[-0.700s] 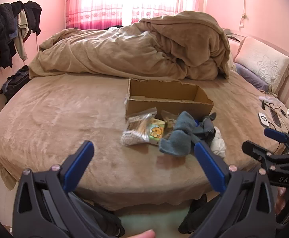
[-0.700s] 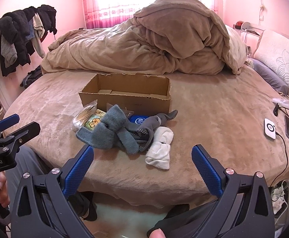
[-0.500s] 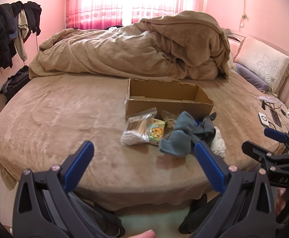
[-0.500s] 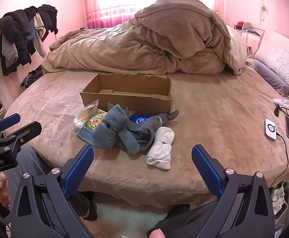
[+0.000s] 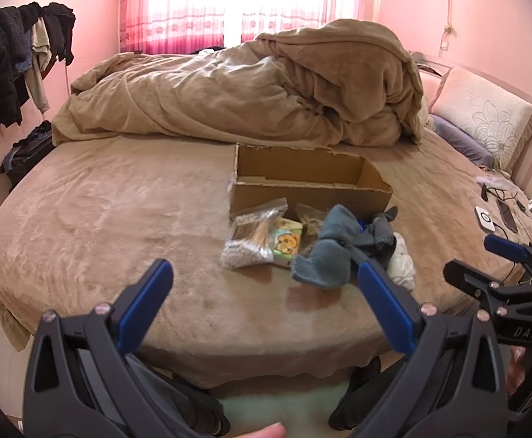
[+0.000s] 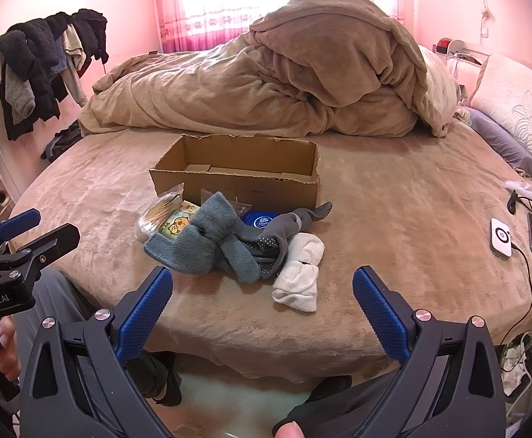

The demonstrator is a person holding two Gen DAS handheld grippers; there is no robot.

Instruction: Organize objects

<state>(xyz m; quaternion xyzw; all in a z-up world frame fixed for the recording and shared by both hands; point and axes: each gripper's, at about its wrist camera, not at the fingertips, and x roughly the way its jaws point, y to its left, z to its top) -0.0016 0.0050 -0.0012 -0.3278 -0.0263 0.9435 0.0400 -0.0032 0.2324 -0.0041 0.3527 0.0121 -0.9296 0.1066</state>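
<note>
Two open grippers hover off the near edge of a bed (image 6: 393, 197), with a small heap of things lying in front of a box.

The brown bed fills both views; its bare cover spreads wide at 9 o'clock of the heap and again at 3 o'clock, out to a white charger (image 6: 501, 238) near the right edge. A bunched duvet (image 6: 284, 87) closes off the far side at 12 o'clock. The cardboard box (image 6: 240, 179) sits open-topped just behind the heap. Touching one another lie grey-blue socks (image 6: 207, 244), a dark grey sock (image 6: 284, 230), rolled white socks (image 6: 298, 277) at 5 o'clock, and a bag of cotton swabs (image 5: 251, 237) at 9 o'clock. The left gripper (image 5: 264, 288) and right gripper (image 6: 262, 292) both hold their jaws wide apart, gripping nothing, short of the heap.
</note>
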